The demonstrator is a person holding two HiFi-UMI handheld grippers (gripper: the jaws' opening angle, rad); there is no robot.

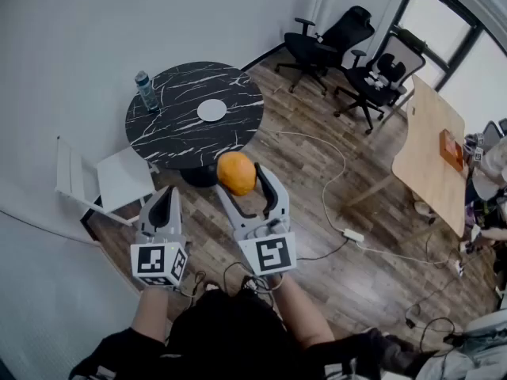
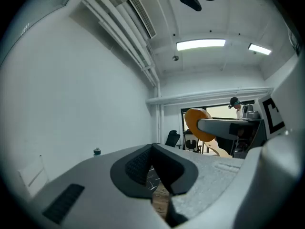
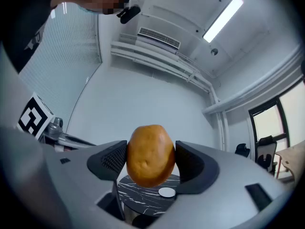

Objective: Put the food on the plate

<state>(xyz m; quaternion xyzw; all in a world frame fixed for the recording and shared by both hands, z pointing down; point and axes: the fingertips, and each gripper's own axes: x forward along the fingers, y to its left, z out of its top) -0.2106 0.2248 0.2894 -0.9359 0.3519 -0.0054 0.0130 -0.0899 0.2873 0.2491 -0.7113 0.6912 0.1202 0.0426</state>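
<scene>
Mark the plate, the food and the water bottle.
plate (image 1: 211,110), head view, centre of its face.
food (image 3: 150,154), right gripper view, middle of its front.
water bottle (image 1: 146,91), head view, mid body.

the left gripper (image 1: 165,195) and the right gripper (image 1: 242,177) are pale grey moulded plastic with a slightly grainy surface. each has two long, curved jaws, lined on the inside with black ribbed pads (image 3: 110,160). at the back of each sits a white cube, the left cube (image 1: 158,264) and the right cube (image 1: 269,254), printed with black square markers. a small dark rectangular slot (image 2: 63,203) is set into the grey body. the person wears a black short-sleeved top (image 1: 111,359).
</scene>
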